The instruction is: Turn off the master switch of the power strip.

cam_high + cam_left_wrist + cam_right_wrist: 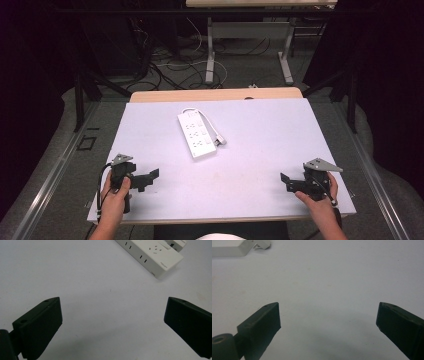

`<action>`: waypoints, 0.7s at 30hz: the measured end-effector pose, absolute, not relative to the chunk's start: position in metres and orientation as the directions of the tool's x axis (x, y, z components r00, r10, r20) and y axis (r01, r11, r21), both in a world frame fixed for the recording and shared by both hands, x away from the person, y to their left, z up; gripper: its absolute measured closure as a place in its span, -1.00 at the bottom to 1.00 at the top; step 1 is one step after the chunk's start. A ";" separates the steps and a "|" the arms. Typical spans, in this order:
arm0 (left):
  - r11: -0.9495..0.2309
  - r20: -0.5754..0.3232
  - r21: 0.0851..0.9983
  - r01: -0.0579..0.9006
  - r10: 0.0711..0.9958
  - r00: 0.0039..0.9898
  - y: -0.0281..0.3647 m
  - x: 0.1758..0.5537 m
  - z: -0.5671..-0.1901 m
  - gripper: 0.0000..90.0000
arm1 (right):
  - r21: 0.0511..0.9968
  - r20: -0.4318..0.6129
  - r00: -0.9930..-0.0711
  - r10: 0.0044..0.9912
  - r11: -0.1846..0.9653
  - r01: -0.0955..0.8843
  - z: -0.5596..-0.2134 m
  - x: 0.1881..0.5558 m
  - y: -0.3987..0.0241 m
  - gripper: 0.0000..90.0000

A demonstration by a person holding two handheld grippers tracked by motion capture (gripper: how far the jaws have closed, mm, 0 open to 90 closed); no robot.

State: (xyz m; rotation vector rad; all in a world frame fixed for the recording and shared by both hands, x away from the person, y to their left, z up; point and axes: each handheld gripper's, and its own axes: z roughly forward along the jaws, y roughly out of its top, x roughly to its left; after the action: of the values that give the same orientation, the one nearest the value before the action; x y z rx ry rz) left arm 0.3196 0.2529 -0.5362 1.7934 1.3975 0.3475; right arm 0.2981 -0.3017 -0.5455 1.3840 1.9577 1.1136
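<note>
A white power strip (196, 135) lies near the middle of the white table (260, 140), its cord and plug (218, 139) curled along its right side. At the front left, a hand holds my left gripper (148, 178), open and empty, jaws pointing toward the table's middle. The left gripper view has the power strip (152, 255) at the top right, beyond the wide-apart jaws. My right gripper (285, 181) sits at the front right, also open and empty, pointing left. Its own view catches a corner of the power strip (230, 248) at the top left.
Beyond the far edge of the table, cables (175, 70) lie on the floor around the legs of another table (210, 55). Dark curtains stand on both sides.
</note>
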 end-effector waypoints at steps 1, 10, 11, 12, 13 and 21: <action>-0.045 -0.259 0.739 0.672 0.902 0.346 0.254 0.319 -0.537 -0.96 | 0.836 0.060 -0.365 0.929 0.153 0.527 -0.545 0.298 -0.302 -0.89; -0.020 -0.261 0.746 0.666 0.911 0.320 0.264 0.316 -0.550 -0.96 | 0.837 0.058 -0.366 0.929 0.155 0.525 -0.545 0.298 -0.302 -0.89; -0.018 -0.263 0.746 0.666 0.910 0.319 0.265 0.316 -0.551 -0.96 | 0.837 0.056 -0.366 0.929 0.156 0.525 -0.546 0.298 -0.302 -0.89; -0.016 -0.263 0.748 0.664 0.911 0.318 0.266 0.316 -0.552 -0.96 | 0.837 0.057 -0.366 0.929 0.155 0.525 -0.545 0.298 -0.302 -0.89; -0.020 -0.264 0.742 0.670 0.910 0.320 0.267 0.316 -0.552 -0.96 | 0.834 0.059 -0.370 0.927 0.158 0.528 -0.545 0.298 -0.302 -0.89; -0.022 -0.253 0.741 0.671 0.917 0.309 0.271 0.318 -0.558 -0.96 | 0.835 0.049 -0.374 0.926 0.167 0.524 -0.546 0.299 -0.302 -0.89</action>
State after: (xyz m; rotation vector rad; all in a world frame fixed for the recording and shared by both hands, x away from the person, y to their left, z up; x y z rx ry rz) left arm 0.3178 0.2713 -0.5579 1.7610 1.4317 0.3802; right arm 0.2992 -0.3020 -0.5457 1.3678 1.9699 1.1065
